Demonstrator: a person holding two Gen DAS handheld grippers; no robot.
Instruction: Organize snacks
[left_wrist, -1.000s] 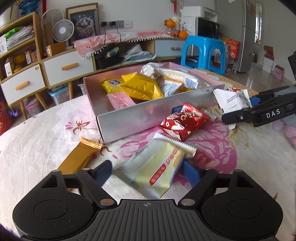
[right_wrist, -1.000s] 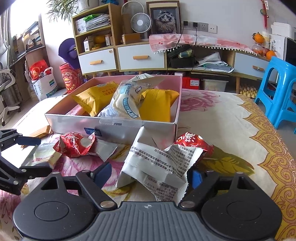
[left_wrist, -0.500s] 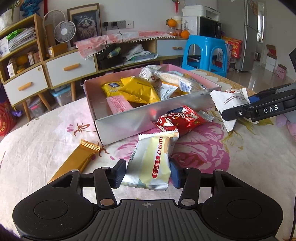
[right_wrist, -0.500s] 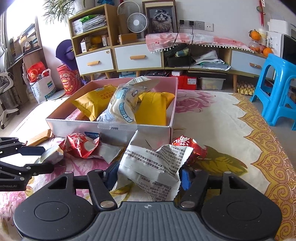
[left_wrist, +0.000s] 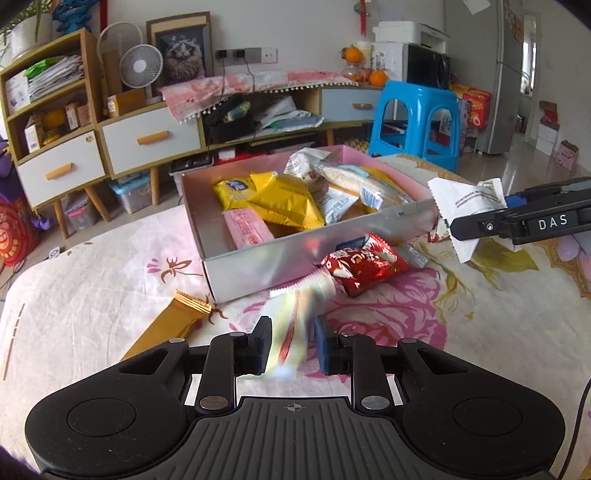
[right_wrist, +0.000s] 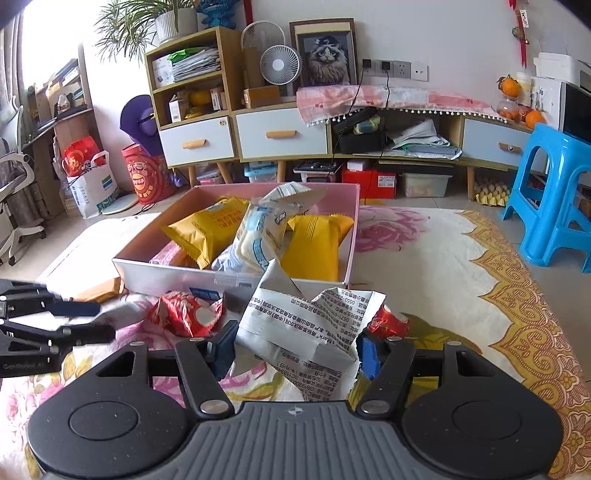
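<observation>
1. My left hand-held gripper (left_wrist: 291, 345) has gone from spread wide a second ago to pinched tight on the pale packet (left_wrist: 295, 325), low in the centre of the left view.
2. That packet lay flat on the tabletop (left_wrist: 92, 266) before; now it stands on end between the pads and is blurred, so I judge it is coming off the cloth.
3. My right hand-held gripper (right_wrist: 295, 349) has also narrowed and now pinches the white printed packet (right_wrist: 314, 325), lower centre of the right view. In the left view that packet hangs at the right edge, clear of the cloth.
4. So both packets are secured, and I judge the next step is carrying them to the box (left_wrist: 258, 258), mid-frame and already holding several yellow and white packets.
5. Unchanged from earlier: the red packet (left_wrist: 364, 264) lies just below the box's near wall, and the gold bar (left_wrist: 166, 328) lies lower left of the left view.
6. A second small red packet (right_wrist: 388, 323) sits by my right pads, not yet gathered.
</observation>
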